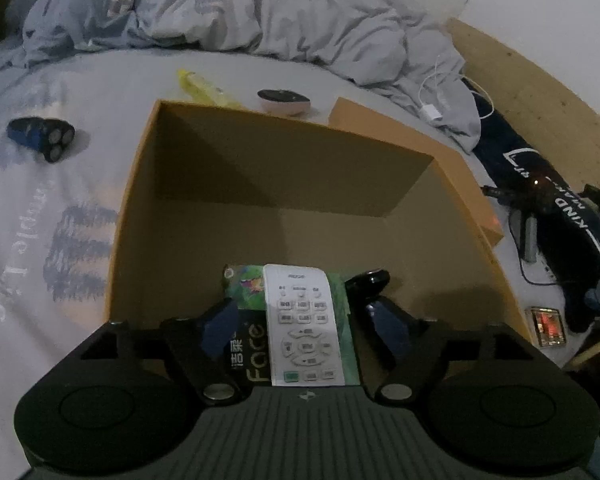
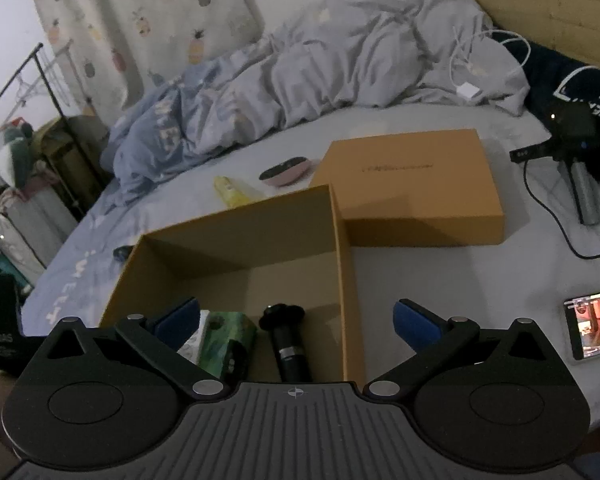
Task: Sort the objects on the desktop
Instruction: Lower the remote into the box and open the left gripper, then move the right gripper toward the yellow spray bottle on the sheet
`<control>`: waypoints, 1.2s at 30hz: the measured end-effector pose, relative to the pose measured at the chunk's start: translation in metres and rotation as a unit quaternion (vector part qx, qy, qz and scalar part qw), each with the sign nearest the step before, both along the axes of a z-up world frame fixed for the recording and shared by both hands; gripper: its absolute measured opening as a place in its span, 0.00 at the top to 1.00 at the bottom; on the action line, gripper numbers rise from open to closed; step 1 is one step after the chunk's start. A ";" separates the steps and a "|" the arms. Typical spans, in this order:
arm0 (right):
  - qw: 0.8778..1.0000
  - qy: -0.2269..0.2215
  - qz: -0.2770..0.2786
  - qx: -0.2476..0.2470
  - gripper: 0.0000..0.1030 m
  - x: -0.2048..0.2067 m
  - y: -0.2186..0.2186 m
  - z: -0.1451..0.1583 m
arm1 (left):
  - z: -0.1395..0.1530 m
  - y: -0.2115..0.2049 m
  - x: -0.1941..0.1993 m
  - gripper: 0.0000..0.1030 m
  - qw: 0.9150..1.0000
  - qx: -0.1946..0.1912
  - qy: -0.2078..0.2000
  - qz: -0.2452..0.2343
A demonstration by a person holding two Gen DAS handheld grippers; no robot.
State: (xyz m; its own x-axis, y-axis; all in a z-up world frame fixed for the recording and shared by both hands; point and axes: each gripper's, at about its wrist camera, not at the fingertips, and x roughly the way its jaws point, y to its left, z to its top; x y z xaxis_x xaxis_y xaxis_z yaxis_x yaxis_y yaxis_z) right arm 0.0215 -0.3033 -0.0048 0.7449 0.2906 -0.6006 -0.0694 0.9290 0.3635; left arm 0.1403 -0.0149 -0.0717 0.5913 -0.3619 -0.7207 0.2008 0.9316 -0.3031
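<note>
An open orange cardboard box (image 1: 140,184) (image 2: 340,240) stands on the bed. Inside, at its near end, a white remote control (image 1: 300,320) lies on a green packet (image 1: 248,284) (image 2: 228,332), with a black cylindrical object (image 1: 370,278) (image 2: 288,344) to the right of them. My left gripper (image 1: 300,304) is open over the remote, its blue pads apart from both of the remote's sides. My right gripper (image 2: 296,305) is open above the box's near right corner and holds nothing. On the sheet outside lie a blue shaver (image 1: 40,136), a yellow tube (image 1: 204,88) (image 2: 232,192) and a pink-and-black round case (image 1: 284,100) (image 2: 286,172).
The box lid (image 2: 416,184) lies behind the box at the right. A crumpled grey duvet (image 1: 260,12) fills the far side, with a white charger cable (image 1: 432,112) on it. A lit phone (image 2: 592,324) and a black device on a stand (image 2: 572,132) sit at the right.
</note>
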 end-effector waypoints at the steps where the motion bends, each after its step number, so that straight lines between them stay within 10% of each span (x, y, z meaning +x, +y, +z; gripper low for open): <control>1: 1.000 -0.001 0.000 -0.001 0.00 -0.001 0.000 0.001 | 0.002 -0.001 -0.001 0.16 1.000 0.001 -0.003 0.000; 7: 1.000 -0.007 0.001 -0.008 0.00 -0.007 0.003 0.009 | 0.014 0.001 -0.009 0.00 0.999 0.002 -0.032 0.009; 36: 0.993 -0.044 0.083 -0.069 0.00 0.000 0.082 0.060 | 0.056 0.070 -0.040 0.00 0.988 0.002 -0.114 0.101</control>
